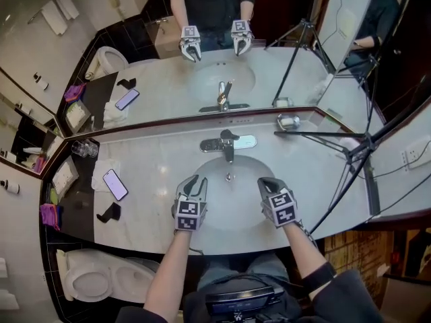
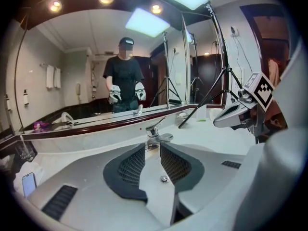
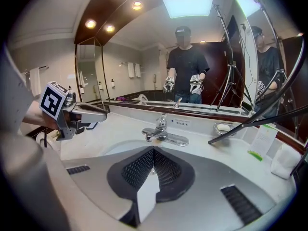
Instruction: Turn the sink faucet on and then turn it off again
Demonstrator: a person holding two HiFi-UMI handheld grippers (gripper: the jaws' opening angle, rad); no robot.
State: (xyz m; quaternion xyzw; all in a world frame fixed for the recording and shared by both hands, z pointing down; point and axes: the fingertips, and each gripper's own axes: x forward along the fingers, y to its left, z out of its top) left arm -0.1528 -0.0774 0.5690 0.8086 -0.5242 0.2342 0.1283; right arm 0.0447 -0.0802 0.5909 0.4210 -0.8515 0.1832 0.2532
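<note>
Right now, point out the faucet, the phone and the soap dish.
faucet [image 1: 227,143]: head view, on its body.
phone [image 1: 115,184]: head view, middle of screen.
soap dish [image 1: 279,122]: head view, left rim.

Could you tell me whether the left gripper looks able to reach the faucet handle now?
Probably yes: the left gripper hovers open over the sink basin, with nothing between it and the faucet handle.

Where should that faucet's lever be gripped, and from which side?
Probably the lever at its raised free end, approached from the front, over the basin. It stands up from the faucet body as a slim bar, so jaws can close on its two sides; the mirror blocks the back. The left gripper, open and empty, faces it.
</note>
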